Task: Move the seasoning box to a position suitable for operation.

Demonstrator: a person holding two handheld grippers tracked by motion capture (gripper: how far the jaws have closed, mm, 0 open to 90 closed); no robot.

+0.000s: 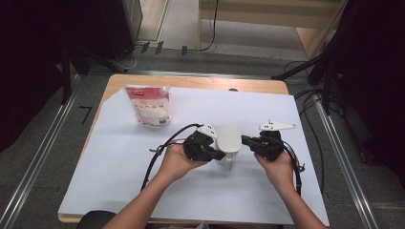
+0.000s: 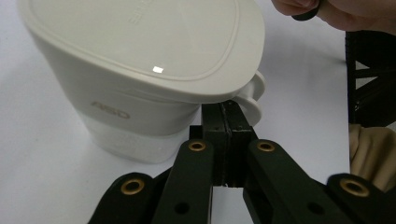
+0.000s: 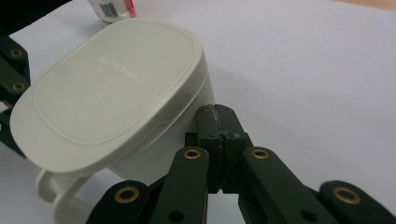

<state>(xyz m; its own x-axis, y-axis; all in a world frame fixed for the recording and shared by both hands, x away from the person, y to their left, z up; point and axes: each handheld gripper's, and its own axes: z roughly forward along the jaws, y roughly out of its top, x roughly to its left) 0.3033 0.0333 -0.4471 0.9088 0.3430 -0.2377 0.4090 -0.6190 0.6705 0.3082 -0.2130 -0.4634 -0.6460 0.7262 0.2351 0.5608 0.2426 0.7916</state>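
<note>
A cream-white lidded jug point(image 1: 229, 138) stands upright in the middle of the white sheet, its handle point(image 1: 230, 163) facing the person. My left gripper point(image 1: 220, 155) lies against the jug's left side, shut with nothing between its jaws. In the left gripper view its tip point(image 2: 229, 109) sits under the lid's rim beside the handle point(image 2: 256, 98) of the jug point(image 2: 140, 65). My right gripper point(image 1: 244, 140) comes in from the right, also shut and empty. Its tip point(image 3: 215, 113) rests at the jug's point(image 3: 107, 93) wall just below the lid.
A red and white pouch of white grains point(image 1: 149, 106) stands at the back left of the white sheet point(image 1: 124, 157) that covers the wooden table point(image 1: 191, 82). Black cables point(image 1: 160, 152) trail from both grippers. Dark stands and floor rails surround the table.
</note>
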